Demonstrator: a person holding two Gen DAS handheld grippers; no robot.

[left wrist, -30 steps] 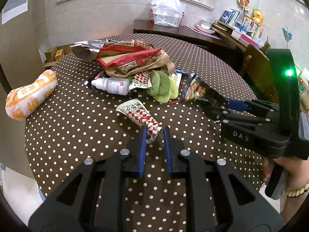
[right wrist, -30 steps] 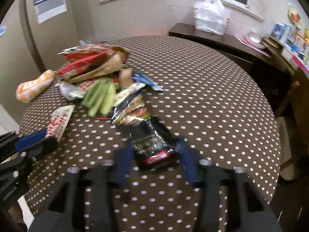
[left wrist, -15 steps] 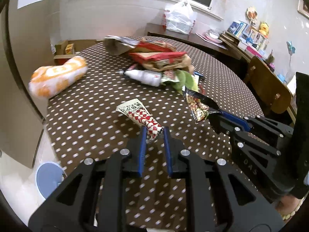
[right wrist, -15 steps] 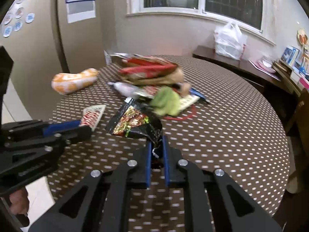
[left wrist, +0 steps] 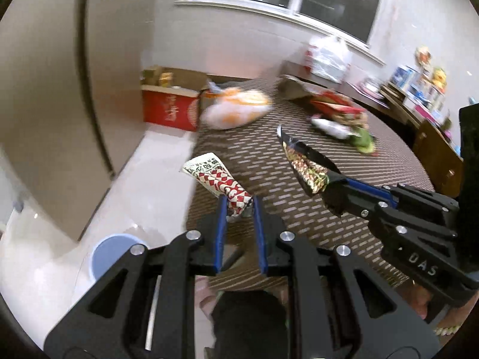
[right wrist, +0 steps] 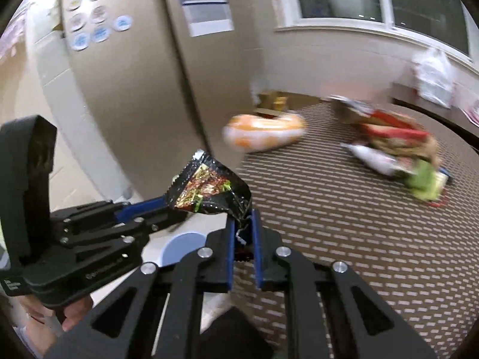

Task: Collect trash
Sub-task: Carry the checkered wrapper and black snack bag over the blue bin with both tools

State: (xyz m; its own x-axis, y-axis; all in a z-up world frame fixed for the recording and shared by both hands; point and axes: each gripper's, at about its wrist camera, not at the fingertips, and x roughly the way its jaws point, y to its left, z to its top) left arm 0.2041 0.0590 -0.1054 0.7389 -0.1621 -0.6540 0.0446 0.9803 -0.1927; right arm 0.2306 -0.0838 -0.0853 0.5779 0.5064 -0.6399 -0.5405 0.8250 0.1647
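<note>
My left gripper [left wrist: 238,206] is shut on a red-and-white checked wrapper [left wrist: 217,178], held in the air over the table's left edge. My right gripper [right wrist: 243,220] is shut on a black snack packet [right wrist: 209,190] that sticks up and to the left; this black snack packet [left wrist: 307,169] hangs from the right gripper [left wrist: 329,184] in the left wrist view too. The left gripper [right wrist: 167,209] shows at the left of the right wrist view. A light blue bin [left wrist: 112,254] stands on the floor below; the bin [right wrist: 182,246] is partly hidden behind the fingers.
On the brown dotted table [right wrist: 344,224] lie an orange-and-white bag [right wrist: 265,131] and a pile of wrappers with a white bottle and green peel [right wrist: 398,152]. A red cardboard box [left wrist: 170,110] stands on the floor by the wall. A chair [left wrist: 434,155] is at the right.
Both grippers swung left with their wrappers, off the table and toward the floor side. The right gripper's jaws closed on the black packet and lifted it. The blue bin came into view.
</note>
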